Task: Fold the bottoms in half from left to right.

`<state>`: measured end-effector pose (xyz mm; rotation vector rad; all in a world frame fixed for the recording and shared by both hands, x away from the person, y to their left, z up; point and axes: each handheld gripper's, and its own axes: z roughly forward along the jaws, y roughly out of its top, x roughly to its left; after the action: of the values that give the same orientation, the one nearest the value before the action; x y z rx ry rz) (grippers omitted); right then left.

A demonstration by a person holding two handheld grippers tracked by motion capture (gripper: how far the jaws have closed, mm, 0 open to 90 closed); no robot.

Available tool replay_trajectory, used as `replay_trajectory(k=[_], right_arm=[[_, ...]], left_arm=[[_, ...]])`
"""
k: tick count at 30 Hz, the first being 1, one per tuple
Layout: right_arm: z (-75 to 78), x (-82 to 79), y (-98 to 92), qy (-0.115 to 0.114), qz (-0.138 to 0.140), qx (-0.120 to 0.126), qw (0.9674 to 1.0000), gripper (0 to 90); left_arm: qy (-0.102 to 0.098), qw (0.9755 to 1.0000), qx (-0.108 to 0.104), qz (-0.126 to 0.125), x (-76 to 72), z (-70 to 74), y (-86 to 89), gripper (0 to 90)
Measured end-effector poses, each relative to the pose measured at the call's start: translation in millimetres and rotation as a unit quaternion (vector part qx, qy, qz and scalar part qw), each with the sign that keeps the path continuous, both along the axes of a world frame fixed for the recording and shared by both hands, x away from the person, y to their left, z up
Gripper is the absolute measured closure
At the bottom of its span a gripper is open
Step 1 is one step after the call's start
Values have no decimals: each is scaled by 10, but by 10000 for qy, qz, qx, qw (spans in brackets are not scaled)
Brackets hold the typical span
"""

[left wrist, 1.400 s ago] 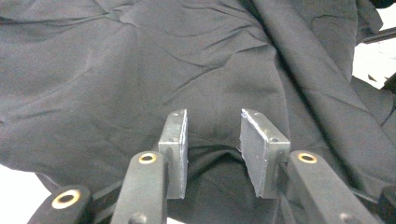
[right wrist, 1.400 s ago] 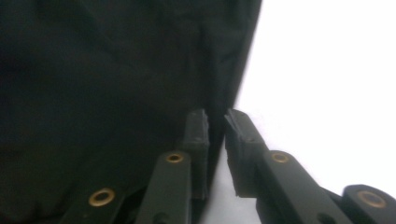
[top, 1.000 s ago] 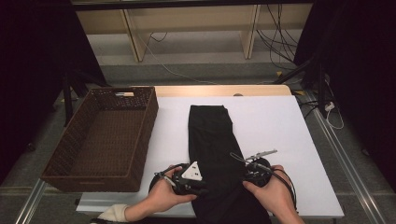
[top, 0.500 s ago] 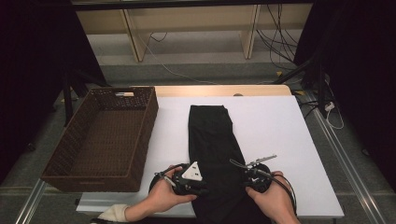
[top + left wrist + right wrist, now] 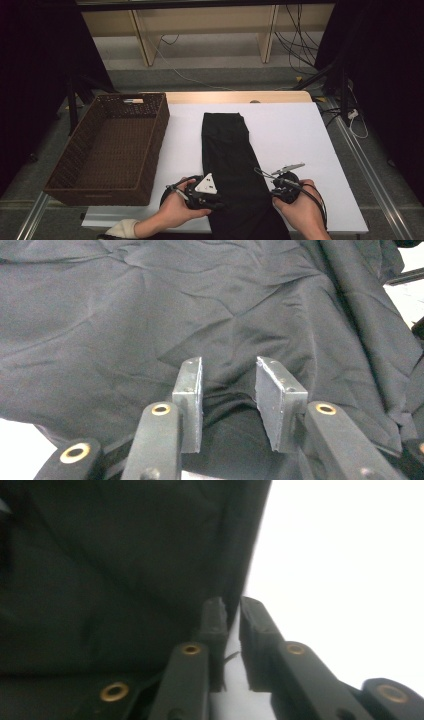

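A long black garment (image 5: pixel 227 150) lies folded lengthwise down the middle of the white table (image 5: pixel 300 130). My left gripper (image 5: pixel 220 204) is at its near left edge. In the left gripper view the pads (image 5: pixel 189 390) pinch a raised fold of the black cloth (image 5: pixel 150 315), with creases running out from the left gripper (image 5: pixel 229 375). My right gripper (image 5: pixel 262 175) is at the garment's near right edge. Its jaws have just been opening. In the right gripper view a thin gap separates them at the right gripper (image 5: pixel 232 605), with the hem of the garment (image 5: pixel 125 555) at the tips.
A dark brown wicker basket (image 5: pixel 155 135) stands on the left of the table, beside the garment. Bare white table (image 5: pixel 350 555) extends to the right of the cloth. Cables trail off the table's right edge.
The right hand has shifted slightly toward the near edge at the garment's right side. The left hand and the garment have stayed where they were.
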<state>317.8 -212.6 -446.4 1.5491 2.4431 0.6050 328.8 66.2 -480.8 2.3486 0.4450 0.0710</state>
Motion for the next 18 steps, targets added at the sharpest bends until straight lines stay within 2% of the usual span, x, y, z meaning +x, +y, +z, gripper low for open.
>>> replay_trajectory(k=[1, 2, 3, 5, 7, 8, 9, 11, 16, 18], right_arm=[[20, -24, 12, -5, -45, 104, 9999, 773], [20, -24, 12, -5, -45, 104, 9999, 773], [33, -64, 37, 91, -126, 305, 9994, 723], [23, -100, 56, 208, -148, 436, 9987, 705], [-9, -146, 75, 371, -155, 401, 9984, 681], [-9, -146, 75, 371, -155, 401, 9984, 681], [-43, -175, 63, 506, -228, 396, 9977, 663], [-72, -195, 32, 582, -277, 362, 9973, 661], [-97, -249, -16, 674, -323, 388, 9965, 679], [-98, -271, -22, 654, -278, 423, 9966, 725]], left_arm=[[-2, 10000, 2, -4, -1, 0, 0, 640], [-2, 10000, 2, -4, -1, 0, 0, 641], [0, 10000, 12, -17, -4, 1, -2, 643], [1, 10000, 10, -17, -9, 8, -3, 645], [2, 10000, -5, -17, -12, 14, -4, 646], [2, 10000, -5, -17, -12, 14, -4, 649], [4, 10000, 4, -28, -13, 13, -6, 650], [16, 10000, 28, -41, -13, 5, -8, 654], [17, 10000, 62, -65, -11, -4, -13, 660], [21, 10000, 63, -66, -8, -5, -14, 664]])
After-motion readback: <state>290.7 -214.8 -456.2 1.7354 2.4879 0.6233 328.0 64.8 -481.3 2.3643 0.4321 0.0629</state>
